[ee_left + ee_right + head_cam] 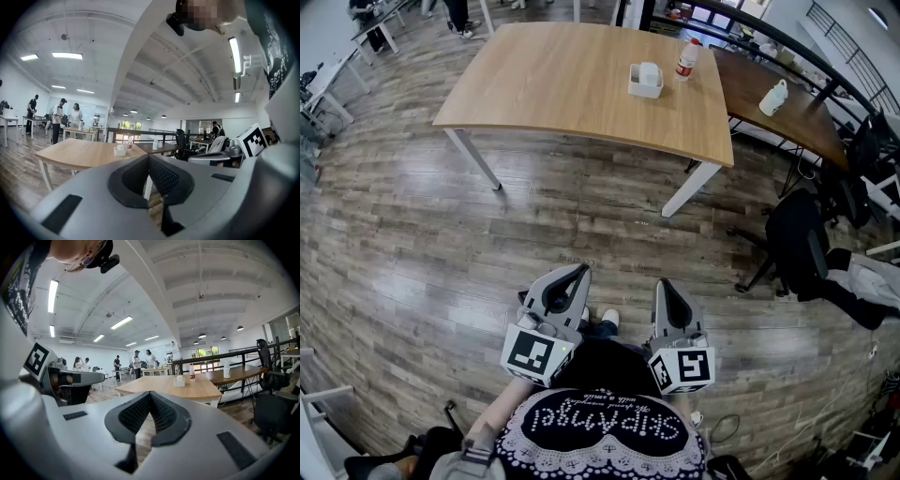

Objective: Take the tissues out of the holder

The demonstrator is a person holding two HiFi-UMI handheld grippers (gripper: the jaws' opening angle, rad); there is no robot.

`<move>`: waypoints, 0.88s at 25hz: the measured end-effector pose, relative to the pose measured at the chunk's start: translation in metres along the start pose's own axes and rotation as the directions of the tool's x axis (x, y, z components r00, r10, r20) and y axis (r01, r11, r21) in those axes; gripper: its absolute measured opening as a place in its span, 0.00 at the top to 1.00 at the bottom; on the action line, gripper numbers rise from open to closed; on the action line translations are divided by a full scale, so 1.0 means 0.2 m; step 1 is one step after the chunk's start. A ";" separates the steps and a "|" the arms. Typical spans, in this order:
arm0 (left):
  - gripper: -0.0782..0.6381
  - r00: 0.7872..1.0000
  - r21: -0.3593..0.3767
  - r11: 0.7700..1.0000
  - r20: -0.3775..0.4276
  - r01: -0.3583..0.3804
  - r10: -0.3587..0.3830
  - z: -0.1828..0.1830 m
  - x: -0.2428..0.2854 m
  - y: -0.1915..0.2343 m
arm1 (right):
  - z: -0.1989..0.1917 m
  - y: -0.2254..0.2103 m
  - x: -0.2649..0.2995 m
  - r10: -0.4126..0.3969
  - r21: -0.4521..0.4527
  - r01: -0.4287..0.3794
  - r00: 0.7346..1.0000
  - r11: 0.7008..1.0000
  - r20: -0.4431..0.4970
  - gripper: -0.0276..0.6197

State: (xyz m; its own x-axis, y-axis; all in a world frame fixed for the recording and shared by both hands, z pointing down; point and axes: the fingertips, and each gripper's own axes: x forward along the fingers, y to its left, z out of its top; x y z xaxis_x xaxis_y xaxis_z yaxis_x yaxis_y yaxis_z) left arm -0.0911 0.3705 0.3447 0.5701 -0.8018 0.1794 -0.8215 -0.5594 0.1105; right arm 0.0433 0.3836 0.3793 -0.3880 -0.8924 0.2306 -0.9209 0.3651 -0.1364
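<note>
Above the office's plank floor (441, 244), the left gripper (577, 271) and right gripper (664, 285) hover near the person, jaws closed and empty, well short of the wooden table (553, 89) where the tissue holder (644, 87) stands with its tissues (648, 70) inside: nothing done yet.

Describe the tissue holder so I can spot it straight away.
Look at the light wooden table ahead. Near its far right corner sits the tissue holder, a small white square box with white tissues in it. Unlike the bottle beside it, it is low, boxy and has no red label.
</note>
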 end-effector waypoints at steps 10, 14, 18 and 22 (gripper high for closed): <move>0.88 1.000 -0.043 0.999 0.008 -0.014 0.015 0.01 0.01 0.02 | -0.01 0.00 0.01 -0.004 -0.004 0.004 1.000 1.000 -0.006 0.94; 0.88 1.000 -0.043 0.999 0.006 -0.013 0.013 0.02 0.02 0.00 | -0.01 -0.02 0.00 -0.010 0.007 0.010 1.000 1.000 -0.003 0.94; 0.88 1.000 -0.041 0.999 0.007 -0.016 0.016 0.02 0.04 -0.01 | 0.01 -0.04 -0.01 0.002 0.020 -0.002 1.000 1.000 0.025 0.94; 0.88 1.000 -0.036 0.999 0.009 -0.021 0.022 0.03 0.08 -0.03 | 0.02 -0.08 -0.01 0.009 0.027 -0.010 0.999 1.000 0.038 0.94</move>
State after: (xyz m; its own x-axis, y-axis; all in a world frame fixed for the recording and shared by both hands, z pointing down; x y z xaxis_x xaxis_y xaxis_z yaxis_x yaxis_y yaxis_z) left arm -0.0782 0.3598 0.3412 0.5523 -0.8154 0.1734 -0.8334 -0.5342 0.1421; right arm 0.0586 0.3782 0.3780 -0.3946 -0.8984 0.1927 -0.9156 0.3669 -0.1644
